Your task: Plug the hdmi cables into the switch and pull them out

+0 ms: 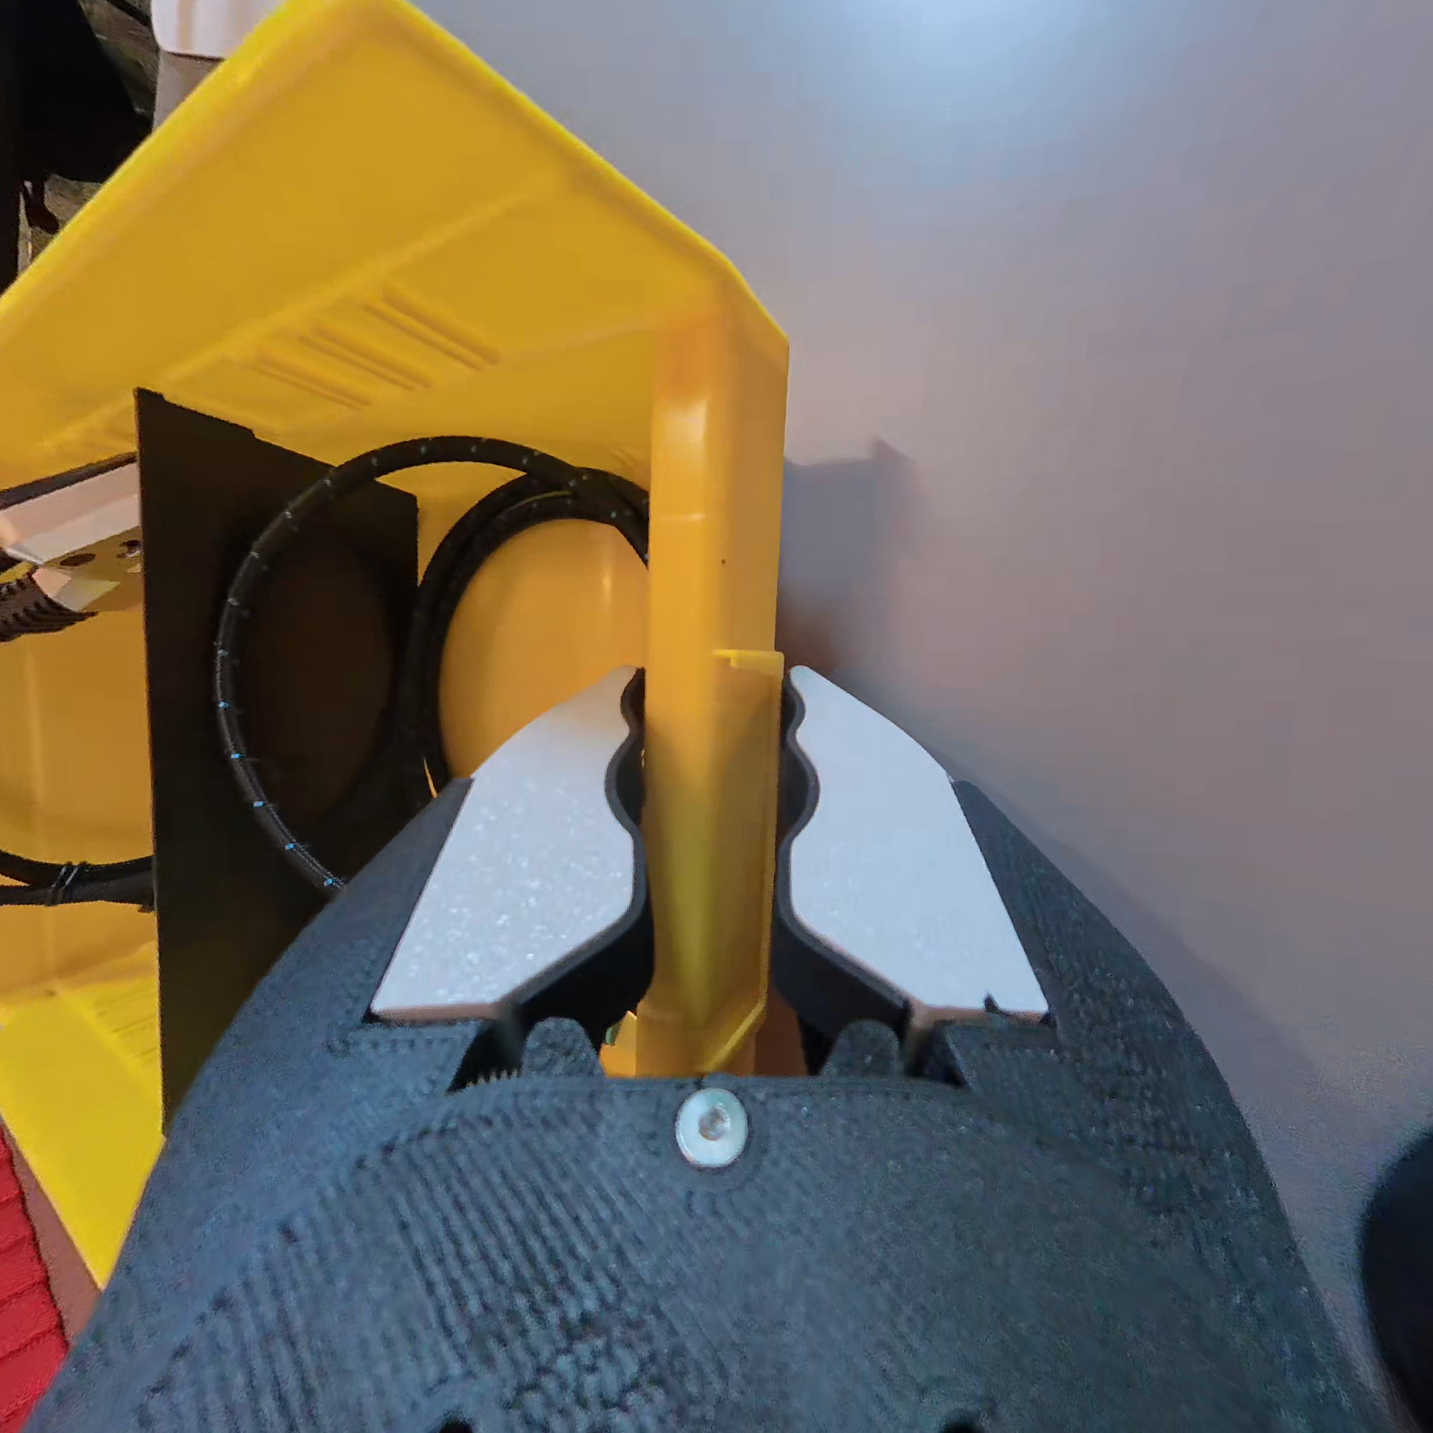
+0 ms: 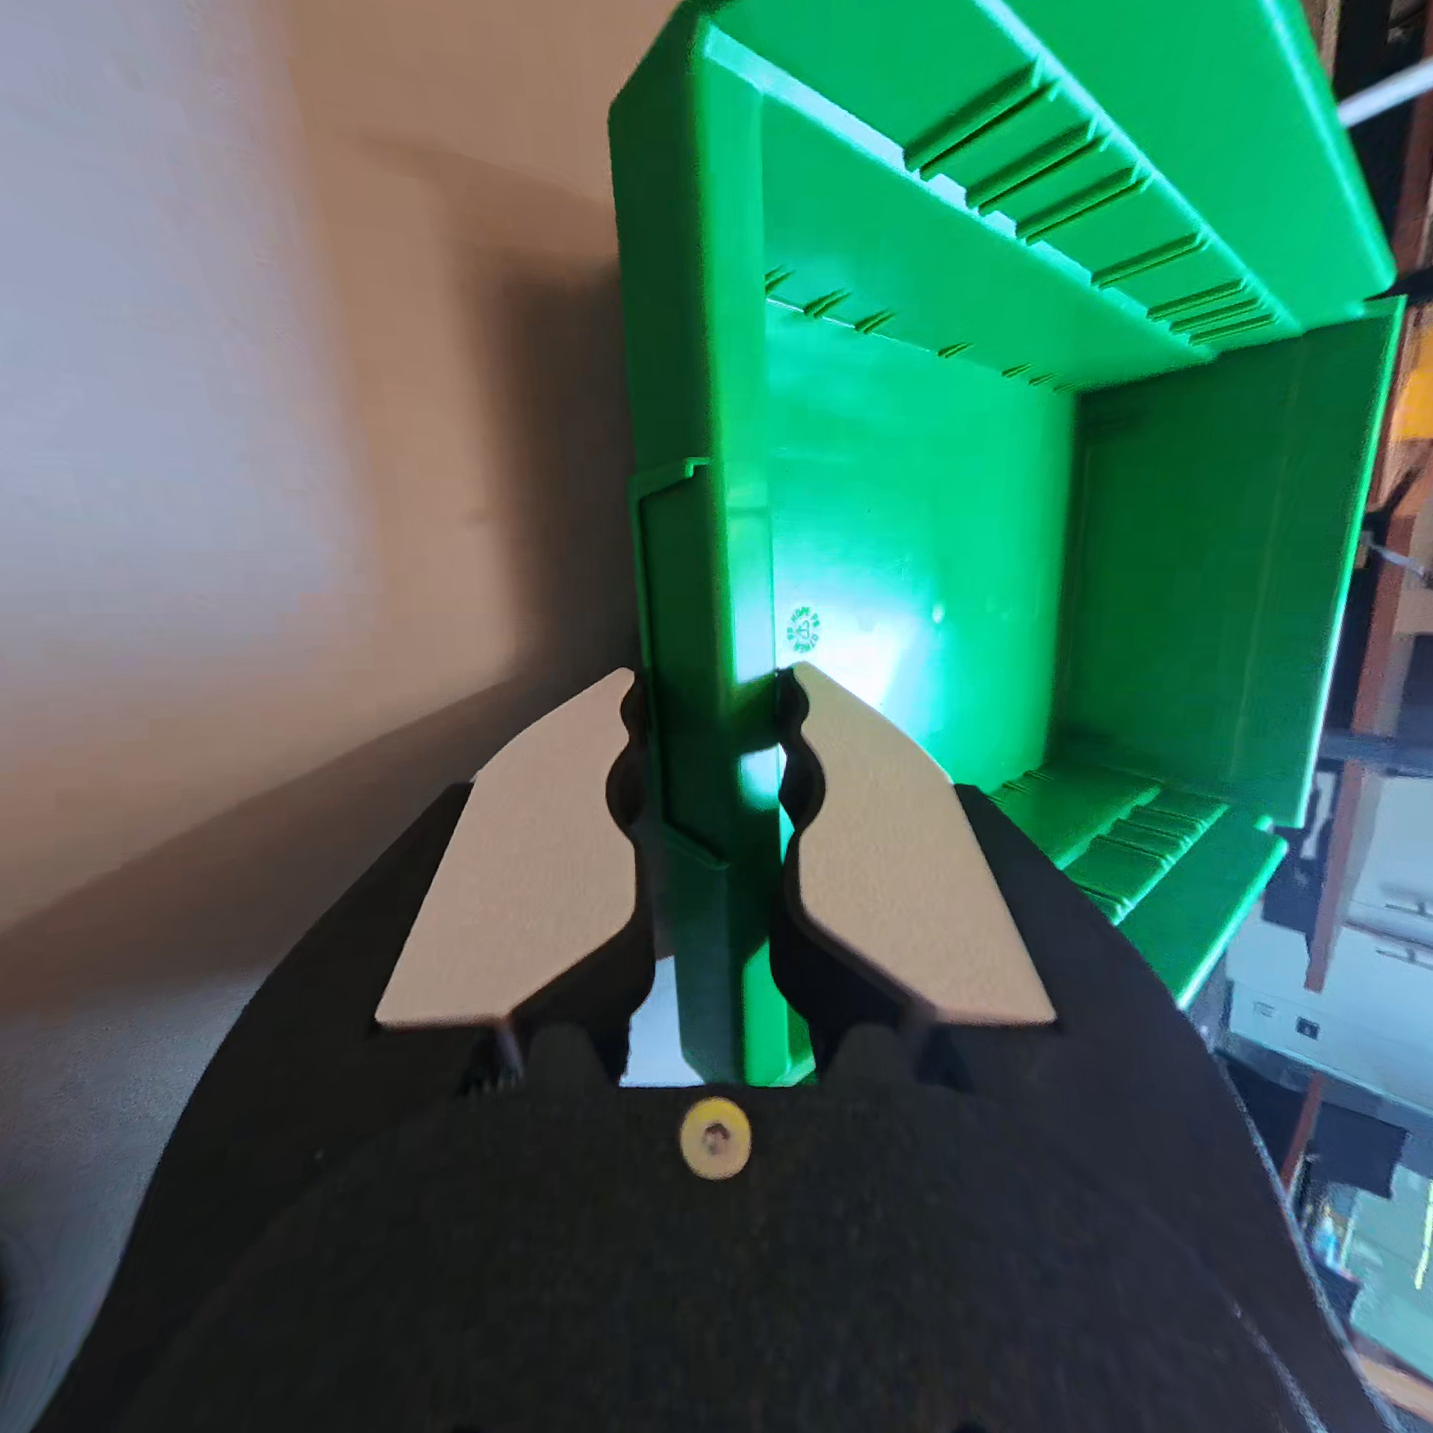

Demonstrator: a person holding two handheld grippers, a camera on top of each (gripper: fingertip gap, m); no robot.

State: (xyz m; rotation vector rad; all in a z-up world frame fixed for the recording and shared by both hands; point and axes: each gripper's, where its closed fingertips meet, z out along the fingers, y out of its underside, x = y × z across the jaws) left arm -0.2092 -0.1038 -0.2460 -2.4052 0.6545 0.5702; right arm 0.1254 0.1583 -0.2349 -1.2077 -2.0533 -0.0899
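Observation:
My left gripper (image 1: 709,682) is shut on the front wall of a yellow bin (image 1: 713,775), one finger inside and one outside. Inside the yellow bin lie coiled black braided HDMI cables (image 1: 256,643), a black box-shaped item (image 1: 202,737) and a silver-grey connector or device (image 1: 77,543) at the left edge. My right gripper (image 2: 709,682) is shut on the front wall of a green bin (image 2: 706,543), whose inside shows nothing in it. Both bins appear turned on their side in these views.
A plain grey-white surface (image 1: 1085,388) lies beside both bins. Shelving with assorted items (image 2: 1380,930) shows at the right of the right wrist view. A red textured thing (image 1: 23,1279) sits at the lower left of the left wrist view. Tip to tip, the grippers are about 45 centimeters apart.

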